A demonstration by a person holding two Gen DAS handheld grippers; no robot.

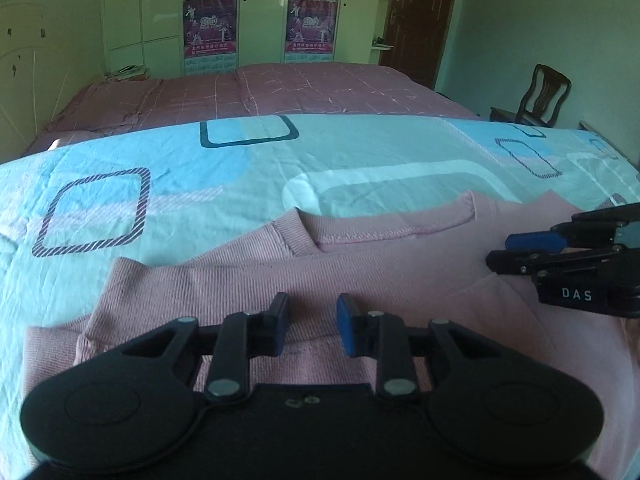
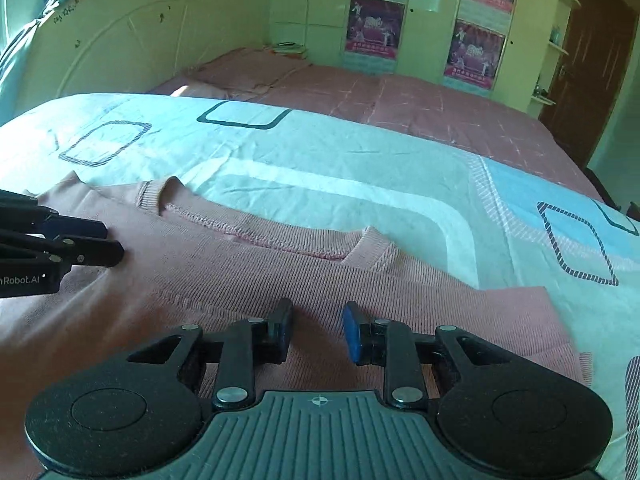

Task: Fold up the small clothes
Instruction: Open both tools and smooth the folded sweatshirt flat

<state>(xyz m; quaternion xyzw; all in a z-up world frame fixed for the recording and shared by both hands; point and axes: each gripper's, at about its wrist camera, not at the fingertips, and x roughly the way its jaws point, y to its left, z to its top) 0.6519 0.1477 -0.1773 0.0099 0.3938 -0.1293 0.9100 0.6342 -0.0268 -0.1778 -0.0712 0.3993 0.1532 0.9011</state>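
A pink ribbed sweater (image 1: 224,280) lies flat on the blue patterned quilt (image 1: 168,160), its neckline (image 1: 384,232) toward the far side. My left gripper (image 1: 312,314) hovers over the sweater's left half, open, with only cloth showing through the gap between its fingers. In the right wrist view my right gripper (image 2: 318,318) stands open over the right half of the sweater (image 2: 240,272), nothing pinched between its blue pads. Each gripper shows in the other's view: the right gripper (image 1: 502,250) at the right edge, the left gripper (image 2: 114,240) at the left edge, both low over the cloth.
Beyond the quilt (image 2: 360,168) stretches a bed with a pink checked cover (image 1: 300,88). A wardrobe with posters (image 1: 210,24) stands against the far wall. A wooden chair (image 1: 536,96) and a brown door (image 1: 420,20) are at the right.
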